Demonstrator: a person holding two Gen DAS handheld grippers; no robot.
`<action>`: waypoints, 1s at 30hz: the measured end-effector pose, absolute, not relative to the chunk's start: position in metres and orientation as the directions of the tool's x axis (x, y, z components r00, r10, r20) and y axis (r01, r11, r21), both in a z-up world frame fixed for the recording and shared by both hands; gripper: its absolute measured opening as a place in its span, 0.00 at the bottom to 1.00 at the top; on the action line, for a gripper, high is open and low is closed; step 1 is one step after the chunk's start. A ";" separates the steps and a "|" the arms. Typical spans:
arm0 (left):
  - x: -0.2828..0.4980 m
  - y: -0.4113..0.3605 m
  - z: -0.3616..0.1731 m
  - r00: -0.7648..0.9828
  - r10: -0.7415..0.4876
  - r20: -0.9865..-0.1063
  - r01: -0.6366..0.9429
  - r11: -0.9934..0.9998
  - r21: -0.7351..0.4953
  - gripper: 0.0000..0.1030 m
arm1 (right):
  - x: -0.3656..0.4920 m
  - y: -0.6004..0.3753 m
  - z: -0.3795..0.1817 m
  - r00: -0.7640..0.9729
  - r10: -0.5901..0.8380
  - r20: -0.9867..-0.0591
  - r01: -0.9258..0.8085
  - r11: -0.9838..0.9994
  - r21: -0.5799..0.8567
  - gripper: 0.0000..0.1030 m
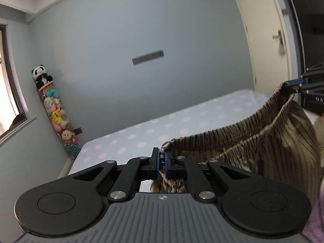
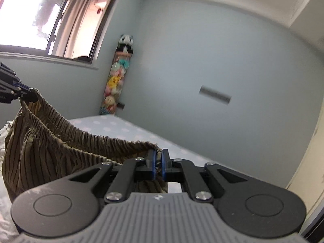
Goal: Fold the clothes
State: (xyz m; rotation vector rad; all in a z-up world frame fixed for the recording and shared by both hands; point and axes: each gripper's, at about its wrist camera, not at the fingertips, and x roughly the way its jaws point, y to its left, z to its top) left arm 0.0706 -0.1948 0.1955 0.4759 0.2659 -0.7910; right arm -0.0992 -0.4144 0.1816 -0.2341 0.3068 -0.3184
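An olive corduroy garment with an elastic waistband (image 1: pixel 263 139) hangs stretched in the air between my two grippers. My left gripper (image 1: pixel 161 158) is shut on one end of the waistband. My right gripper (image 2: pixel 159 161) is shut on the other end, and the garment (image 2: pixel 50 141) sags below the band. The right gripper also shows at the right edge of the left wrist view (image 1: pixel 297 86), and the left gripper at the left edge of the right wrist view (image 2: pixel 24 93). The garment's lower part is hidden.
A bed with a pale polka-dot sheet (image 1: pixel 154 133) lies below and ahead. A tall tube of plush toys topped by a panda (image 1: pixel 50 105) stands in the corner. A window (image 2: pixel 56 18) is on the left wall, a cream wardrobe (image 1: pixel 267 40) on the right.
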 end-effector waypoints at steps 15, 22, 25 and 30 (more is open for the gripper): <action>0.121 -0.289 0.282 0.837 -0.541 -0.087 0.472 0.633 0.613 0.03 | 0.029 -0.481 0.239 0.894 -0.445 -0.059 0.418 0.873 -0.253 0.06; 0.077 -0.287 0.200 0.746 -0.622 -0.239 0.579 0.430 0.693 0.03 | 0.000 -0.472 0.201 0.860 -0.481 -0.167 0.399 0.841 -0.365 0.07; 0.062 -0.291 0.126 0.698 -0.619 -0.359 0.650 0.338 0.681 0.03 | -0.011 -0.468 0.136 0.820 -0.482 -0.307 0.363 0.854 -0.373 0.07; 0.029 -0.291 -0.005 0.609 -0.570 -0.551 0.759 0.218 0.614 0.03 | -0.031 -0.464 0.030 0.731 -0.451 -0.513 0.316 0.889 -0.332 0.06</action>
